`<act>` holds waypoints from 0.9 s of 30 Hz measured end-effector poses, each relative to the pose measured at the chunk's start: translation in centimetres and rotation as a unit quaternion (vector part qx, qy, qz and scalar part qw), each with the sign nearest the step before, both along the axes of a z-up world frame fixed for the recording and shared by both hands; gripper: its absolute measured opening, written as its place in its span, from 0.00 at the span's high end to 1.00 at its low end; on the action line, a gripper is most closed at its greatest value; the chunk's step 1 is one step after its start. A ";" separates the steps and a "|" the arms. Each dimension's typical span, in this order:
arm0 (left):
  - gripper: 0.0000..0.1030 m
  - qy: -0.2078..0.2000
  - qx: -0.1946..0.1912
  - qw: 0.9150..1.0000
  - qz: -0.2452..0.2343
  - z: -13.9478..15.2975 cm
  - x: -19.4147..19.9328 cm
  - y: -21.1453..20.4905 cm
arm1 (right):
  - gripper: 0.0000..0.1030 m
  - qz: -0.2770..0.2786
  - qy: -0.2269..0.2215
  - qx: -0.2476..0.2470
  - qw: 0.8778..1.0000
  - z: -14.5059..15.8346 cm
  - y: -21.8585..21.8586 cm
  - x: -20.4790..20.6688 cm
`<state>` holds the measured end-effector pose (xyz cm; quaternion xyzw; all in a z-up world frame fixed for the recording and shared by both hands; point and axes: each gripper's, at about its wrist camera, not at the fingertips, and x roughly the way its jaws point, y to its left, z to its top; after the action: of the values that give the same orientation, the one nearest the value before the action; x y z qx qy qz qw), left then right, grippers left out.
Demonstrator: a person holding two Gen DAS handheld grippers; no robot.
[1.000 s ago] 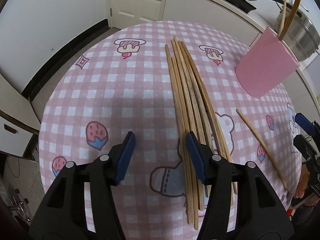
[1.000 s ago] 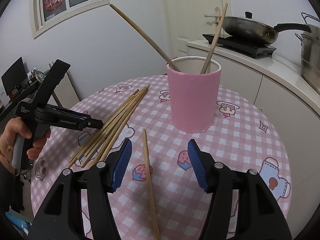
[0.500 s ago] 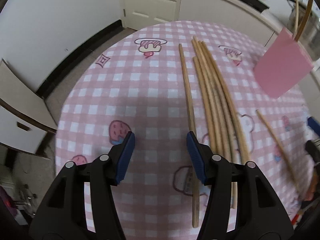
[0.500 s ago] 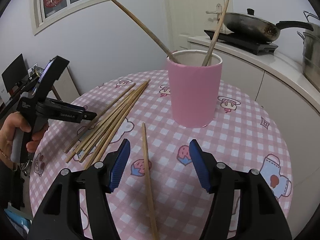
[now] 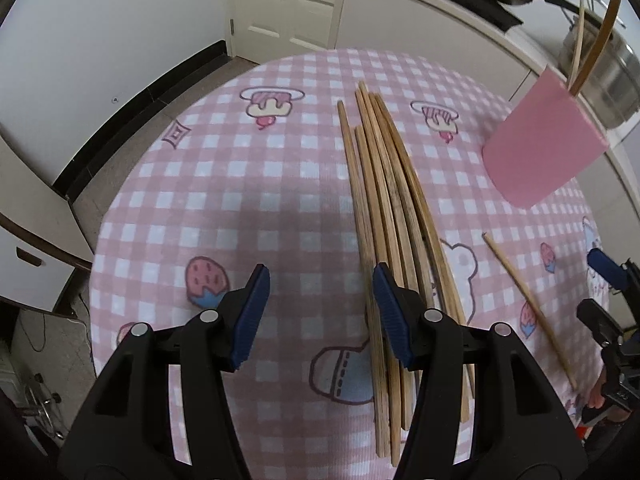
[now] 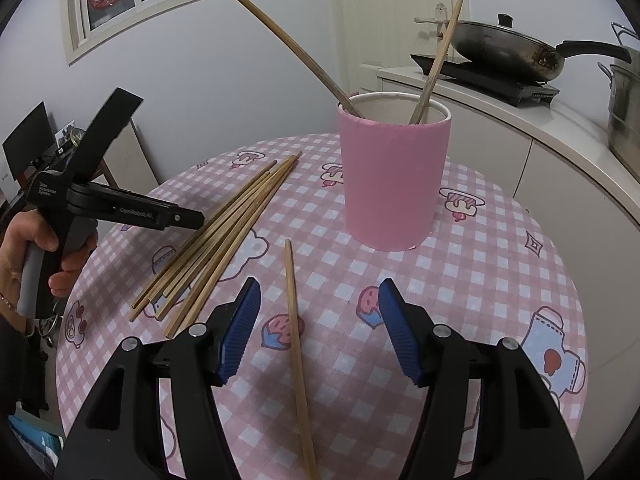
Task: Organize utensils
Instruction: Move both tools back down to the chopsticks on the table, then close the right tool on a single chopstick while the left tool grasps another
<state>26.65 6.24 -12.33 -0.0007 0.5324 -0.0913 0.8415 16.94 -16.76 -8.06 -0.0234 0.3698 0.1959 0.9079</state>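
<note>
Both black two-finger grippers with ribbed blue pads stand spread with nothing pinched: the left gripper (image 5: 320, 312) hangs over the left flank of a bundle of long wooden chopsticks (image 5: 384, 200), its right pad just above the outermost stick, while the right gripper (image 6: 318, 330) hovers above a single wooden chopstick (image 6: 295, 332) that lies apart from the bundle, its length running between the open jaws without touching them. The bundle fans slightly across the round table covered in a pink-and-white checked cloth with cartoon prints (image 6: 500, 280), well clear of the lone stick. Beyond both stands a pink cylindrical utensil holder (image 6: 394, 180), upright, with two chopsticks in the holder (image 6: 434, 64) leaning out to opposite sides. A person's hand (image 6: 44, 256) grips the left tool's handle at the table edge. Behind the table a white counter (image 6: 560, 128) carries a dark frying pan on a black hob (image 6: 508, 52) and a steel pot (image 5: 608, 80); a white panelled door (image 5: 288, 4) closes the far corner. Nothing lies over either set of sticks. Compared with half a second ago, the left view has swung back so the bundle sits under its right pad again rather than off to the side; the right view is almost unchanged.
</note>
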 end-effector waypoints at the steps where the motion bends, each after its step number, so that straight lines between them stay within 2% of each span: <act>1: 0.48 0.000 -0.002 1.000 -0.002 -0.1 0.1 -0.1 | 0.43 0.000 0.000 -0.001 1.000 0.0 0.0 0.0; 11: 0.49 0.006 -0.009 1.000 0.004 -0.1 1.6 0.0 | 0.43 -0.001 0.020 -0.013 1.000 -0.8 0.1 0.8; 13: 0.53 0.008 -0.016 1.000 0.011 -0.1 2.3 0.3 | 0.43 0.005 0.033 -0.016 0.999 -1.2 0.4 1.1; 15: 0.66 0.011 -0.030 0.999 0.008 0.0 2.6 0.3 | 0.43 0.008 0.041 -0.030 0.999 -1.6 0.8 1.4; 17: 0.69 0.014 -0.037 0.999 0.004 0.0 2.8 0.3 | 0.43 0.016 0.048 -0.047 0.998 -2.0 1.4 1.7; 18: 0.76 0.013 -0.041 0.999 -0.003 0.0 2.7 0.2 | 0.43 0.021 0.049 -0.053 0.997 -2.1 1.8 1.7; 19: 0.79 0.011 -0.047 0.999 -0.008 0.0 2.6 0.2 | 0.43 0.028 0.051 -0.059 0.997 -2.1 2.1 1.7; 20: 0.81 0.008 -0.049 0.999 -0.007 0.0 2.4 0.1 | 0.45 0.034 0.054 -0.064 0.996 -2.3 2.3 1.6; 24: 0.87 0.001 -0.060 0.998 -0.005 -0.1 1.7 0.3 | 0.64 0.057 0.072 -0.089 0.992 -2.9 3.3 1.5; 26: 0.87 -0.002 -0.060 0.998 -0.008 -0.1 1.3 0.3 | 0.68 0.059 0.077 -0.104 0.990 -3.2 3.6 1.6; 27: 0.87 -0.003 -0.062 0.998 -0.010 -0.2 1.0 0.3 | 0.75 0.059 0.074 -0.106 0.990 -3.1 3.7 1.6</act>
<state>27.69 6.52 -12.51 -0.0477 0.5233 -0.1324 0.8404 18.54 -13.11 -11.20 -0.1271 0.4530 0.2103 0.8570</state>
